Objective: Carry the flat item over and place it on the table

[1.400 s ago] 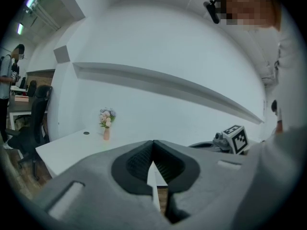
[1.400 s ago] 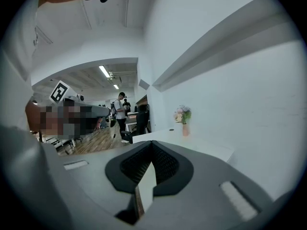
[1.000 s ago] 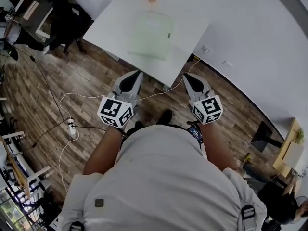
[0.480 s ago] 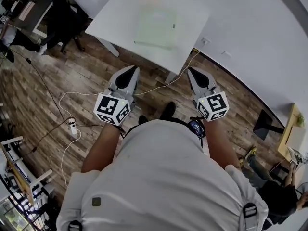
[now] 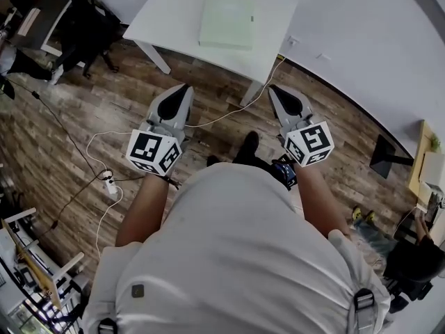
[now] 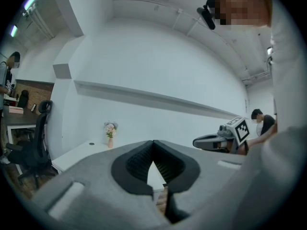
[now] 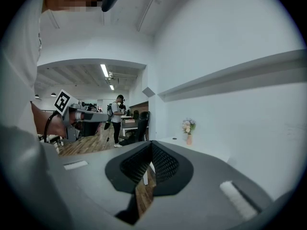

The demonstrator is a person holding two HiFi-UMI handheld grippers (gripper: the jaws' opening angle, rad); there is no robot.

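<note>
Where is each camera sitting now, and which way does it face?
Head view: on the person's head, looking steeply down at wood floor and the white table bearing the green flat item; torso, forearms, left gripper, right gripper show.
Left gripper view: on the left gripper, along its shut jaws toward the table and flower vase; right gripper at right.
Right gripper view: on the right gripper, jaws shut, toward the same table; left gripper at left.
Shared: both gripper views catch the vase.
</note>
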